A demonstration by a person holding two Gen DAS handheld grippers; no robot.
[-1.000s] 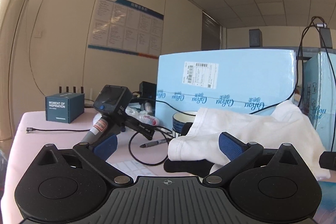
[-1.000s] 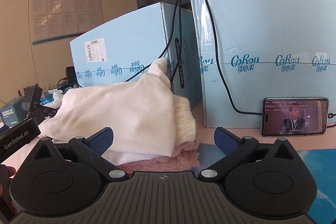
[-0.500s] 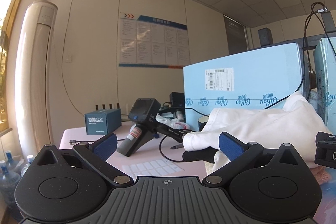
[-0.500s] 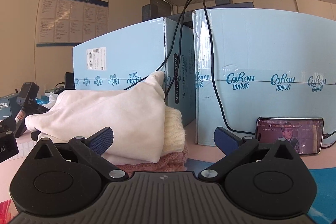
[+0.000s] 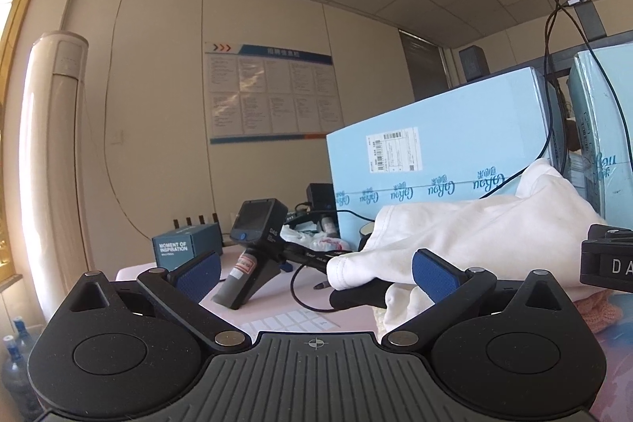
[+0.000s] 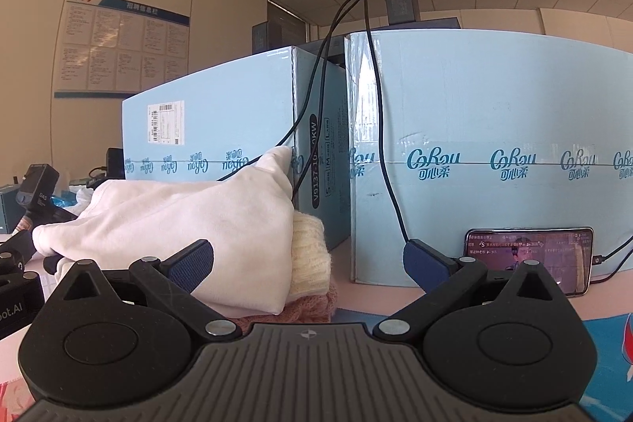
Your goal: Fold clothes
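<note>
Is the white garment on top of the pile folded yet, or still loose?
Still loose. The white garment lies bunched over the cream knit and pink knit, one corner poking up against the blue box.

Both cameras sat low, just above the table, each looking forward and slightly upward along its own spread fingers. The left wrist view faced the wall poster (image 5: 273,93), the white garment (image 5: 474,236) near at 3 o'clock. The right wrist view faced the blue boxes (image 6: 474,161), the same garment at 9 o'clock.
</note>
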